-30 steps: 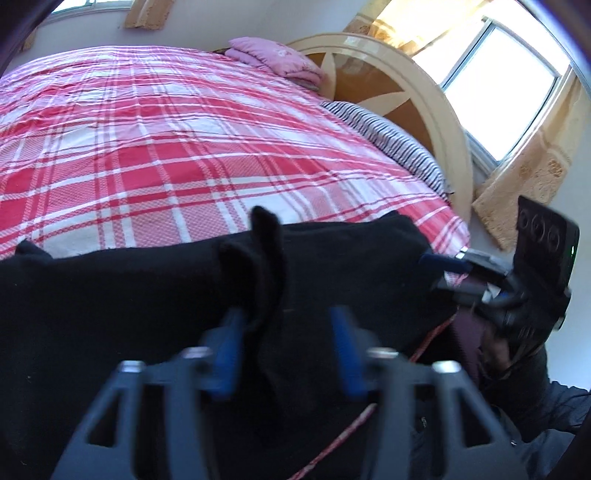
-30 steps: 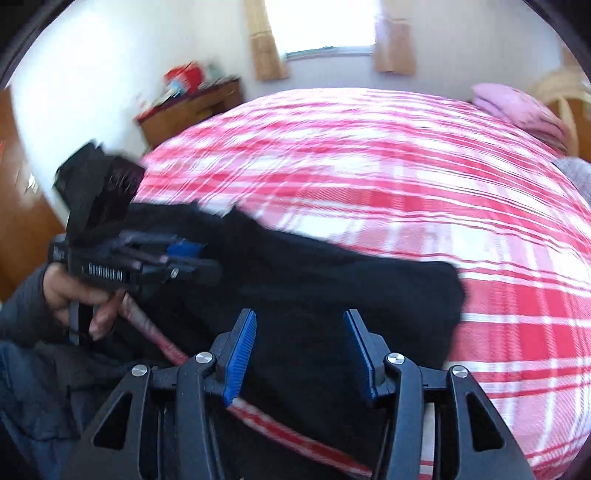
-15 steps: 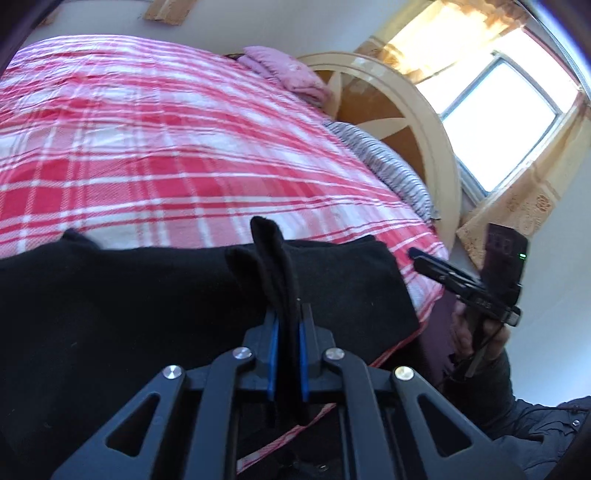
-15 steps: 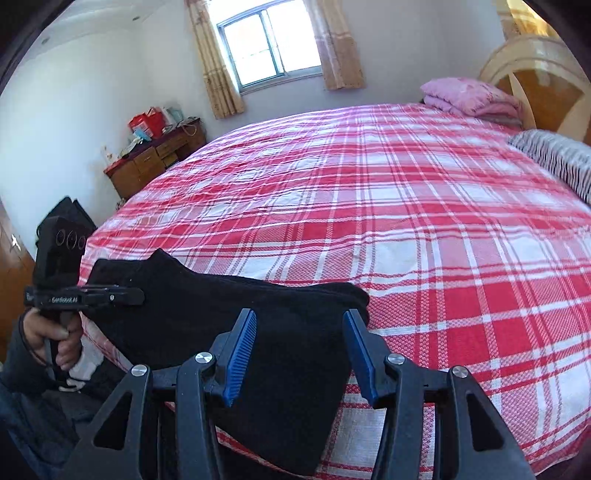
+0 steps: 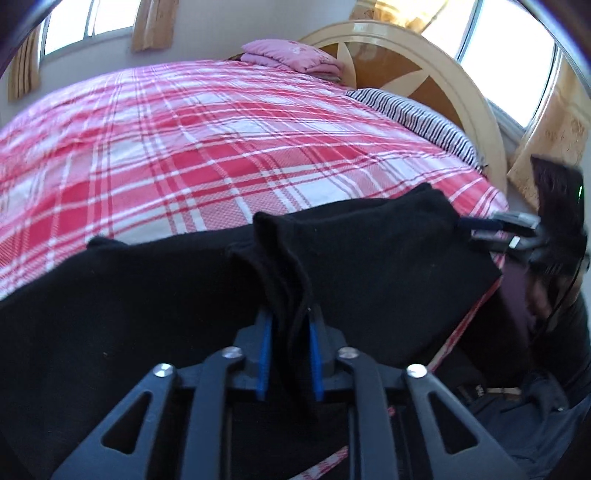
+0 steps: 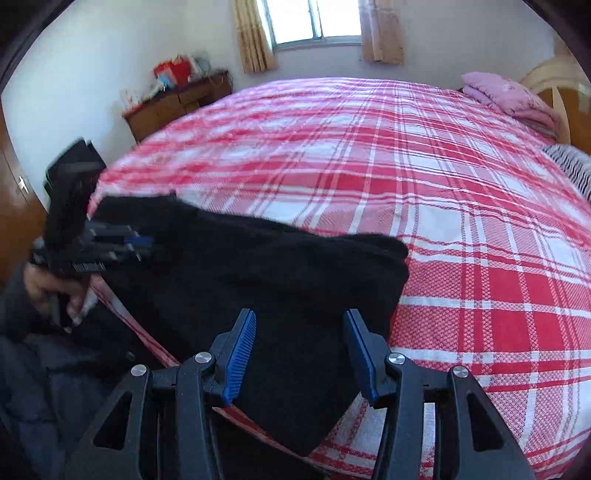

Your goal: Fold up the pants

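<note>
Black pants (image 5: pixel 369 266) lie along the near edge of a bed with a red and white plaid cover (image 5: pixel 207 140). My left gripper (image 5: pixel 290 332) is shut on a raised fold of the pants, which stands up between its blue pads. In the right wrist view the pants (image 6: pixel 258 266) lie across the bed's near corner. My right gripper (image 6: pixel 299 350) is open, its blue pads apart above the pants' near end, holding nothing. Each gripper shows in the other's view: the right one (image 5: pixel 480 230) at the pants' right end, the left one (image 6: pixel 144 245) at the left end.
A pink folded blanket (image 5: pixel 291 55) and a striped pillow (image 5: pixel 413 114) lie by the cream headboard (image 5: pixel 443 81). A wooden dresser (image 6: pixel 177 103) with red items stands by the far wall. Curtained windows (image 6: pixel 314 22) are behind. The holder's dark clothing fills the lower corners.
My left gripper has closed on the raised fold of the pants and stays shut on it. My right gripper stays open and has moved back toward the pants' right end.
</note>
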`<control>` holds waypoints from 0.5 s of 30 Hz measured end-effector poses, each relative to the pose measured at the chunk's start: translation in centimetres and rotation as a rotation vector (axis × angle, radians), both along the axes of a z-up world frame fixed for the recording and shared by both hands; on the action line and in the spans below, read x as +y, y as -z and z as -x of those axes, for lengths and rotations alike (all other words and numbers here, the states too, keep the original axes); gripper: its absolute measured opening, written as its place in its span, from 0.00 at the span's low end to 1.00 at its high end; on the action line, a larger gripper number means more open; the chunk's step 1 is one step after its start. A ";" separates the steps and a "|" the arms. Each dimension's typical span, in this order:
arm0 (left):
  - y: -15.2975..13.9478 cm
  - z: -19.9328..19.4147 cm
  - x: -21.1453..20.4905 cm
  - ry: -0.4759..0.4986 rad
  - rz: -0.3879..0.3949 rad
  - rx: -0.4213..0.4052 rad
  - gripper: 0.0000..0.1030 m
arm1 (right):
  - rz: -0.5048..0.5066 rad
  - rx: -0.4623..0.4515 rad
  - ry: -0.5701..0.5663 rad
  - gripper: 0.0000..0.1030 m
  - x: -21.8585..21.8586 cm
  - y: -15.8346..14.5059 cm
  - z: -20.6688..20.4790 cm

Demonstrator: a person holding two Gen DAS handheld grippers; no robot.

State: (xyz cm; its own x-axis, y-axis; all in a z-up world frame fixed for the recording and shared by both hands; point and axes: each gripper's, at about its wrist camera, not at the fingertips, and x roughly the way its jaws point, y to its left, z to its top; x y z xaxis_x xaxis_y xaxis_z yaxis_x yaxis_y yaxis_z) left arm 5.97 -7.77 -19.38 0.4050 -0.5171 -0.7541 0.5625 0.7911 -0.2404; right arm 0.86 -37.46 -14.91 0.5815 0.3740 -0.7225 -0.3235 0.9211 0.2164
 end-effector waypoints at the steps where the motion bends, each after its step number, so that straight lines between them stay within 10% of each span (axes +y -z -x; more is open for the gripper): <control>1: 0.0 -0.1 0.1 -0.013 -0.011 -0.010 0.40 | -0.050 -0.022 0.032 0.50 -1.3 -0.7 -0.1; 15: 0.0 0.5 -2.0 -0.009 -0.129 -0.123 0.76 | -0.080 0.055 0.116 0.11 -4.2 2.0 -4.4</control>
